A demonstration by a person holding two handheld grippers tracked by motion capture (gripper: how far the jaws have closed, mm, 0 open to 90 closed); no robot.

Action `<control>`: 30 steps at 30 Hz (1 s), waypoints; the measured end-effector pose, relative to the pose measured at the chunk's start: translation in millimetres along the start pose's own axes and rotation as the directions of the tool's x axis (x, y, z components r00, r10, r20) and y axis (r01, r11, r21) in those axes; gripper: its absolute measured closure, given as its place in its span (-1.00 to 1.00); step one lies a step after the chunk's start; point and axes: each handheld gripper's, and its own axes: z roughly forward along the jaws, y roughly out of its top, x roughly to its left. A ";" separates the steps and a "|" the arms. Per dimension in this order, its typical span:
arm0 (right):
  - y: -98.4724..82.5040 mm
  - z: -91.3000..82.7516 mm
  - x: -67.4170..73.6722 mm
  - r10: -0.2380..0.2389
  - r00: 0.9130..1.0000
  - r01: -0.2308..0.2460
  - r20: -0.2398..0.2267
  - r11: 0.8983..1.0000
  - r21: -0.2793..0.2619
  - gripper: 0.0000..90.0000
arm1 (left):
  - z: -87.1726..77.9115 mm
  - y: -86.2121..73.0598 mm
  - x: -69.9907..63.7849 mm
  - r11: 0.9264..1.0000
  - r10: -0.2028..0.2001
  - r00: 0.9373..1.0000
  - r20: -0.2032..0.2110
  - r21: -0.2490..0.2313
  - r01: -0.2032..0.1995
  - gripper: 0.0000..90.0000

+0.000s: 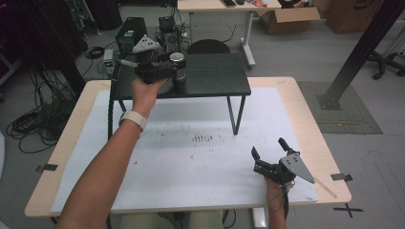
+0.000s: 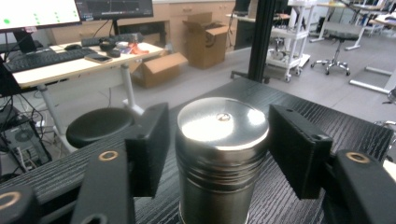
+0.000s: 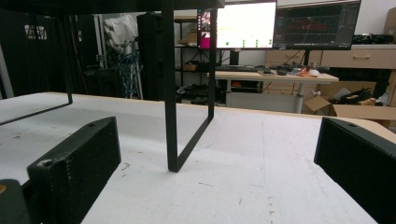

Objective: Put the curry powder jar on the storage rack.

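Note:
A shiny steel canister (image 1: 177, 58) stands upright on the left part of a black raised shelf (image 1: 215, 78). My left gripper (image 1: 175, 70) reaches it from the near side, held by a hand with a watch. In the left gripper view the canister (image 2: 222, 154) stands between the two black pads (image 2: 149, 149), with a thin gap on each side, so the jaws are open around it. My right gripper (image 1: 268, 147) rests low over the white mat at the front right, jaws wide open with nothing between them (image 3: 215, 168).
The shelf stands on thin black legs (image 1: 235, 114) on a white mat (image 1: 191, 157) that covers a wooden table (image 1: 313, 138). One leg (image 3: 170, 93) rises straight ahead of the right gripper. A black stool (image 1: 208, 46) and a desk (image 1: 224, 7) lie beyond.

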 end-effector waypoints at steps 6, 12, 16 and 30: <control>0.0 0.0 0.3 0.000 1.000 0.000 0.000 1.000 0.002 -1.00 | -6.8 -1.2 4.3 0.999 -0.030 0.999 0.011 -0.039 0.030 -0.36; 0.1 0.2 0.4 -0.001 1.000 0.001 0.001 1.000 0.004 -0.99 | -15.1 -1.8 8.0 0.997 -0.048 0.999 0.024 -0.067 0.050 -0.62; 0.0 0.3 0.5 -0.003 1.000 0.003 0.001 1.000 0.005 -0.99 | -19.5 -0.6 7.7 0.996 -0.040 0.999 0.035 -0.077 0.043 -0.72; 0.2 0.7 0.8 -0.006 1.000 0.006 0.001 1.000 0.009 -0.99 | -42.4 -5.4 4.5 0.992 -0.019 0.999 0.045 -0.123 0.025 -0.94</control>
